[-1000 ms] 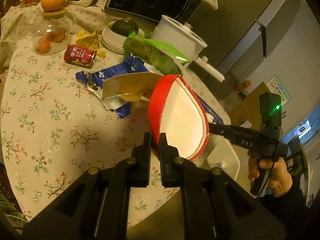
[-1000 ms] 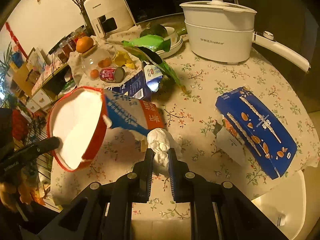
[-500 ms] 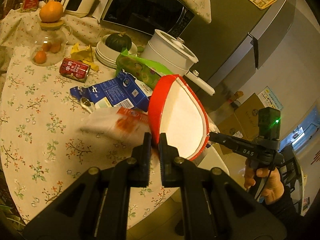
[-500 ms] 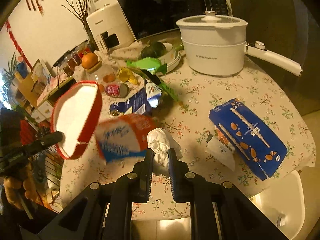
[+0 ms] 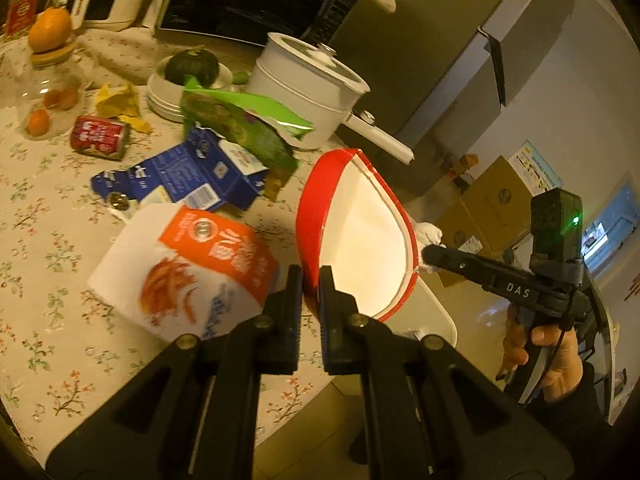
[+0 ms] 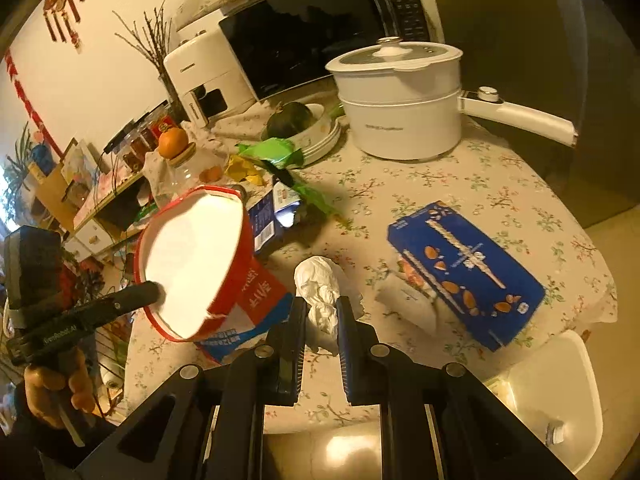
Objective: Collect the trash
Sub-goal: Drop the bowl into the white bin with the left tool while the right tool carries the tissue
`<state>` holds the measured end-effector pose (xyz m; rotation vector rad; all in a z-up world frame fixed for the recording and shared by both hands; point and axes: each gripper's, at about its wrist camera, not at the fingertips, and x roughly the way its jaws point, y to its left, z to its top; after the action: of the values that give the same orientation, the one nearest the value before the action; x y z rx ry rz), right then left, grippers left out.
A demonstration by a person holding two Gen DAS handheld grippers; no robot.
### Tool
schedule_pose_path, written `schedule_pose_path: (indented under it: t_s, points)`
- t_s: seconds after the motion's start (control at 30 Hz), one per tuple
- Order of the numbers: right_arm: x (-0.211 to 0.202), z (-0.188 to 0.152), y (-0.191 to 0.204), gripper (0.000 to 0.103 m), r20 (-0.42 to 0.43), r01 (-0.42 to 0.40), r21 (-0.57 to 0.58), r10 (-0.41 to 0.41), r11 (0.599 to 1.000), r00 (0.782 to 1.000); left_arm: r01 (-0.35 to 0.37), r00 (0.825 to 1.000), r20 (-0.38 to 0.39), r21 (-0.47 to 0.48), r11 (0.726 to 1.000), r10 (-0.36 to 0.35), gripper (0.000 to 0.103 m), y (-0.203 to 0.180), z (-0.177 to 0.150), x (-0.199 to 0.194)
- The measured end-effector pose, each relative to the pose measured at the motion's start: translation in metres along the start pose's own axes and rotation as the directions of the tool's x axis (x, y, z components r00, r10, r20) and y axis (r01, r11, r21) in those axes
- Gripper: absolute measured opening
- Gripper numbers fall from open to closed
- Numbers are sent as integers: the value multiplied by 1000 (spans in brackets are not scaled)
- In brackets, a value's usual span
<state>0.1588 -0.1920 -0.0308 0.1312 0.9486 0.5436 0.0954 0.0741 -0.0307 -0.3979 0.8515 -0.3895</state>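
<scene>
Above floral cloth, red bowl (image 5: 320,216), crumpled, perhaps paper, tissue (image 6: 320,292)

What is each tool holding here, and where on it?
Left tool: red-rimmed paper bowl, by its rim. Right tool: crumpled white tissue, around its middle.

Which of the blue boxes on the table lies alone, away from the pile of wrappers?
The blue almond-stick box, flat near the table's right edge; the other blue carton sits among wrappers.

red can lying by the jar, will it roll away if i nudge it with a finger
Probably yes. The red can lies on its side on the tablecloth, so a sideways nudge likely rolls it. It looks rigid, probably metal, so pinching across its curved wall may slip.
</scene>
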Motion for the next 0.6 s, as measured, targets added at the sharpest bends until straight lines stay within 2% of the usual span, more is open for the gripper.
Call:
schedule_pose_path:
  t_s: [0.37, 0.6]
  points:
    - [-43, -23, -68, 15, 0, 95, 82, -95, 992, 995, 25, 994, -112, 106, 994, -13, 9, -52, -10, 53]
    - [-71, -56, -120, 16, -34, 167, 155, -163, 974, 986, 64, 975, -220, 205, 977, -18, 9, -102, -29, 97]
